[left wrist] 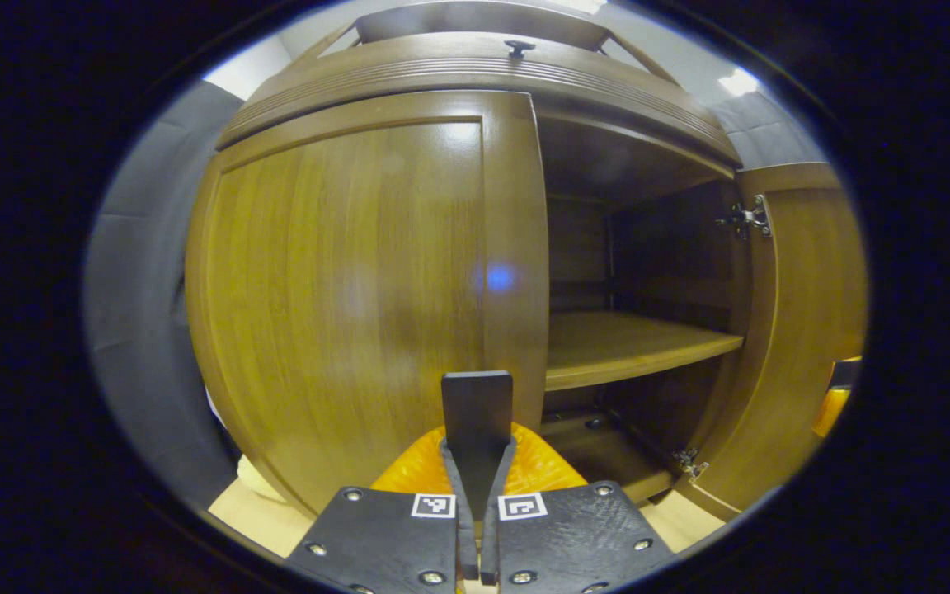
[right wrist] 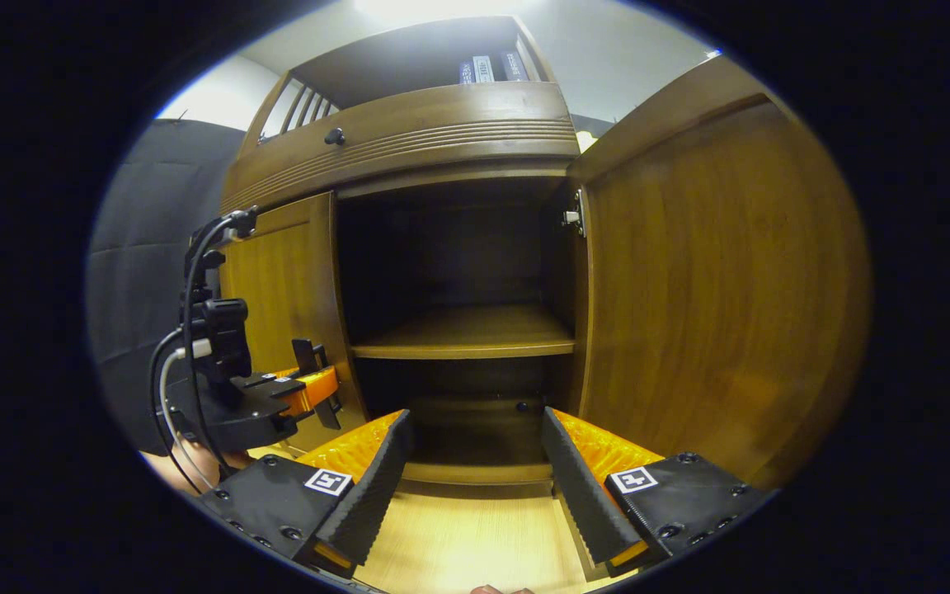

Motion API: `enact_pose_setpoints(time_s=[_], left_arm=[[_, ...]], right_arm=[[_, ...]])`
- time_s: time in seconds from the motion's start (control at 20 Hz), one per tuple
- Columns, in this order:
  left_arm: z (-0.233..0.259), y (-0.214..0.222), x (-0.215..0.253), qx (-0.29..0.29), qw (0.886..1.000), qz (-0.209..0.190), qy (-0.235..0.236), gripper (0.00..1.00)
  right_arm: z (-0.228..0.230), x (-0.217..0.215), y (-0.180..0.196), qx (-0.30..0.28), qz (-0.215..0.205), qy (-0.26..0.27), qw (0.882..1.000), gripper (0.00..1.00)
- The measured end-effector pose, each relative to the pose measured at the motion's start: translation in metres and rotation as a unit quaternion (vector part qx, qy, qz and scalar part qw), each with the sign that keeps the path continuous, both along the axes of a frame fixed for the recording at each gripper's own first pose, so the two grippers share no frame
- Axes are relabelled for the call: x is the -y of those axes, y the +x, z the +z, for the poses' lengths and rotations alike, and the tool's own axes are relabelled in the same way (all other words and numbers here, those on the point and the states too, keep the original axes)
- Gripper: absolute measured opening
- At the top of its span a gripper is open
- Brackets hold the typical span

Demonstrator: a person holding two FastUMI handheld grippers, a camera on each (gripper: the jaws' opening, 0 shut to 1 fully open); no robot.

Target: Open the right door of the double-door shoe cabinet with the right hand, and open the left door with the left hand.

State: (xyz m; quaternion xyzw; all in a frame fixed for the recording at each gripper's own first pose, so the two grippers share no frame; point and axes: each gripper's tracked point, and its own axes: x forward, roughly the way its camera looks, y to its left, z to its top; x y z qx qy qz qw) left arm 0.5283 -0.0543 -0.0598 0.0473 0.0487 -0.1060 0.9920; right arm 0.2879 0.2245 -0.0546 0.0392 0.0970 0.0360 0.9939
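Left gripper view: the left gripper (left wrist: 477, 412) is clenched, its two fingers pressed flat together with nothing visible between them. The tips sit in front of the inner edge of the left door (left wrist: 359, 297) of the shoe cabinet (left wrist: 475, 70); I cannot tell whether they touch the wood. The left door is closed, or very nearly so. To its right the cabinet interior is exposed, with one wooden shelf (left wrist: 623, 346) across the middle and a darker bottom compartment below. The right door (left wrist: 805, 330) is swung wide open, with a metal hinge (left wrist: 745, 219) near its top and another near its bottom. A small dark knob (left wrist: 518, 48) sits on the band above the doors.

Right gripper view: the right gripper (right wrist: 475, 470) is released, fingers spread well apart and empty, pointing into the open compartment. The right door (right wrist: 714, 297) stands open just beside the right finger; contact cannot be judged. The shelf (right wrist: 467, 334) is bare. The left door (right wrist: 285, 289) is seen at the left of the opening. In front of it is the left gripper (right wrist: 318, 384), orange and black with cables running off it, tips close to that door's inner edge. Pale wood floor (right wrist: 458, 536) lies under the fingers.
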Motion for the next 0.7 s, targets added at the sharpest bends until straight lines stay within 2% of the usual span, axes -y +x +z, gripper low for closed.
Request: enact_pose_setpoints(time_s=[0.7], left_arm=[[0.002, -0.085, -0.047, 0.013, 1.000, 0.002, -0.018, 0.06]], right_arm=[[-0.002, -0.021, -0.046, -0.010, 0.011, -0.006, 1.000, 0.93]])
